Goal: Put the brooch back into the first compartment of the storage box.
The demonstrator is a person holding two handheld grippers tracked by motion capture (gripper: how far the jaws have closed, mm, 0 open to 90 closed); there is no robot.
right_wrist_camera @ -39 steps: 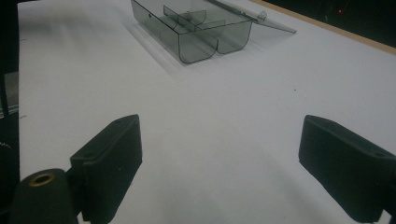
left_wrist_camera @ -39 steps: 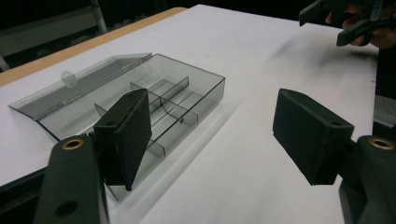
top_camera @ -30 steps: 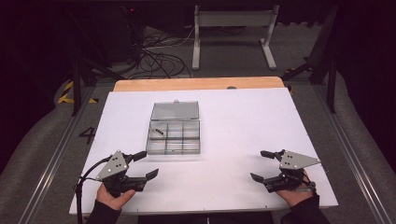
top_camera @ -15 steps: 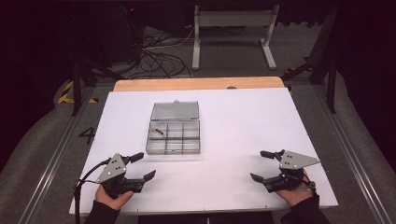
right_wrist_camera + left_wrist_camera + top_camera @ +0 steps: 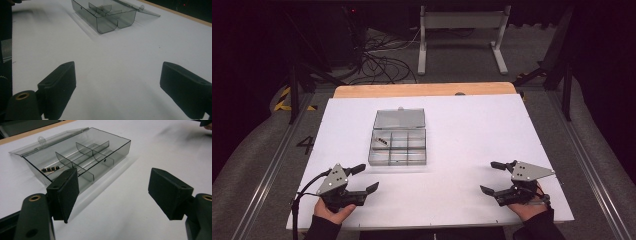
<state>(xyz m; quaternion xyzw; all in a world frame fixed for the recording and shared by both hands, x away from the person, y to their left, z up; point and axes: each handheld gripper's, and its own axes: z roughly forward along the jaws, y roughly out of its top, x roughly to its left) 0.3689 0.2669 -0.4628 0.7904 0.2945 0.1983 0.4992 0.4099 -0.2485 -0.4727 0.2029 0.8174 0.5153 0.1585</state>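
A clear smoky plastic compartment box [image 5: 398, 145] lies open on the white table [image 5: 462, 135], its lid [image 5: 400, 118] folded flat behind it. Several small dark beads [image 5: 50, 169] sit in one far-left compartment; the same beads [image 5: 382, 140] appear in the high view. The other compartments look empty. My left gripper [image 5: 364, 178] rests open near the table's front left, a little in front of the box [image 5: 80, 160]. At the front right my right gripper [image 5: 493, 177] is open too, with the box [image 5: 107, 15] well beyond it. Nothing is between either pair of jaws.
A wooden strip [image 5: 424, 89] runs along the table's far edge. Beyond it on the floor lie tangled cables [image 5: 382, 55] and a white metal stand [image 5: 462, 30]. Yellow-black tape [image 5: 292, 100] marks the floor at the left.
My left gripper has shifted slightly toward the near edge. The right gripper and the box stay where they were.
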